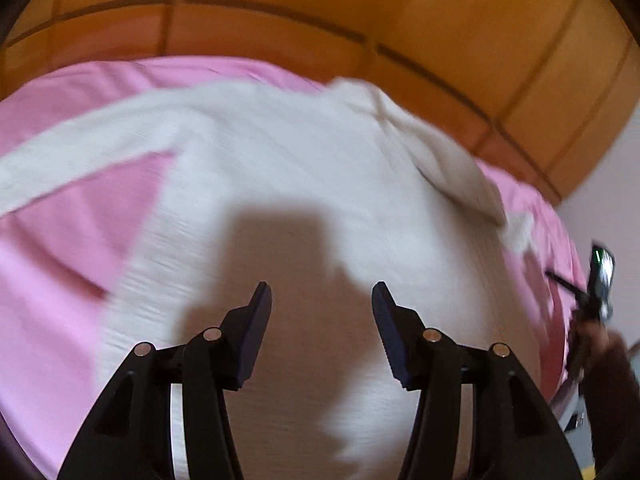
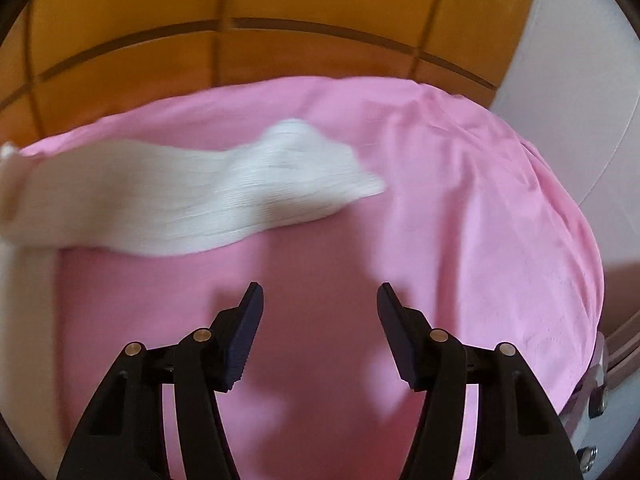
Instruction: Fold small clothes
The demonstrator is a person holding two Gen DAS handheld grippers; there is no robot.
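A white ribbed knit garment (image 1: 280, 184) lies spread flat on the pink bed sheet (image 1: 60, 280), its sleeve (image 2: 180, 196) stretching toward ten o'clock in the right view. Left tongs (image 1: 322, 296) and right tongs (image 2: 320, 296) both stand apart, empty. Risk: the loose knit may bunch, or the sheet may get pinched along with it.

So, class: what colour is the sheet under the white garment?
Pink. The sheet shows best in the right wrist view, beneath the white garment.
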